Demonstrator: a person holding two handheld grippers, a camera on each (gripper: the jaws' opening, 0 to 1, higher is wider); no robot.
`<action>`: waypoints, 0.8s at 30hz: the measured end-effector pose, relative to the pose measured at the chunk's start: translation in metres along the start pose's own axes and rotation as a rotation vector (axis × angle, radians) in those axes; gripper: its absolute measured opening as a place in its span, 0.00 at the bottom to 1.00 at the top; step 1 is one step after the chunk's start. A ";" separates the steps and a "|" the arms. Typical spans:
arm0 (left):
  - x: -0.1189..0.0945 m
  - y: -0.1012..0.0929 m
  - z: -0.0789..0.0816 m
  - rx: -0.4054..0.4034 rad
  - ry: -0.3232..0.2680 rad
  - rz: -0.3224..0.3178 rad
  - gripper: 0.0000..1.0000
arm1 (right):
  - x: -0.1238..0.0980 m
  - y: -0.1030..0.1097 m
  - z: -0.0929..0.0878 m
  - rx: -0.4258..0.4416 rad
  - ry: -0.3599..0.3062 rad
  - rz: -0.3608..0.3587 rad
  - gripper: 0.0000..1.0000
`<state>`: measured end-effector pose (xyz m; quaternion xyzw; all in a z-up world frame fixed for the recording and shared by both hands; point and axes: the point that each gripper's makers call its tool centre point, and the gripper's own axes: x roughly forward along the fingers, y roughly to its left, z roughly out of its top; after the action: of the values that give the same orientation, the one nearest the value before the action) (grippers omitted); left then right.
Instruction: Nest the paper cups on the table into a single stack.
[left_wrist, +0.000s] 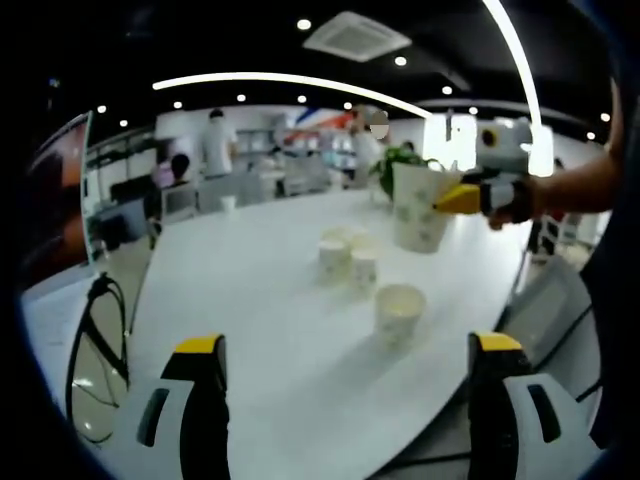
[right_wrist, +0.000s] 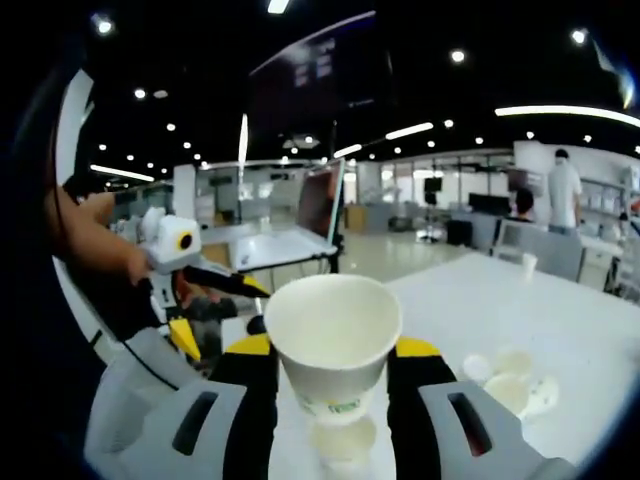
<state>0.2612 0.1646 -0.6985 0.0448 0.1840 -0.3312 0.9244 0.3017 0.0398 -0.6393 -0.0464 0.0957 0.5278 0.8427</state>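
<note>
In the left gripper view we see our left gripper (left_wrist: 345, 385) with its jaws spread wide and nothing between them, poised over the near edge of the white bench (left_wrist: 260, 300). A single paper cup (left_wrist: 400, 312) stands upright on the bench toward one o'clock from the jaws, and a small cluster of cups (left_wrist: 348, 258) sits a little beyond it at twelve o'clock, apart from it. At two o'clock the right gripper (left_wrist: 455, 198) comes in, clamped on a held cup (left_wrist: 422, 205) raised above the bench.

In the right gripper view the right gripper (right_wrist: 332, 375) has its jaws closed against the sides of that held cup (right_wrist: 332, 340), mouth toward the camera. The left gripper (right_wrist: 215, 285) shows at nine o'clock, and loose cups (right_wrist: 510, 378) lie on the bench at four o'clock.
</note>
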 end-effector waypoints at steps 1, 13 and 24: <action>0.000 0.000 0.000 0.000 0.000 0.000 1.00 | 0.001 -0.001 -0.001 -0.009 -0.003 -0.002 0.39; 0.002 0.000 -0.004 -0.009 0.006 -0.004 1.00 | 0.005 -0.003 -0.012 0.004 0.000 -0.006 0.39; 0.003 -0.001 -0.007 -0.014 0.012 -0.005 1.00 | 0.011 -0.006 -0.036 0.019 0.004 -0.016 0.39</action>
<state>0.2603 0.1640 -0.7060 0.0400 0.1917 -0.3318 0.9228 0.3076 0.0403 -0.6774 -0.0402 0.1020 0.5202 0.8470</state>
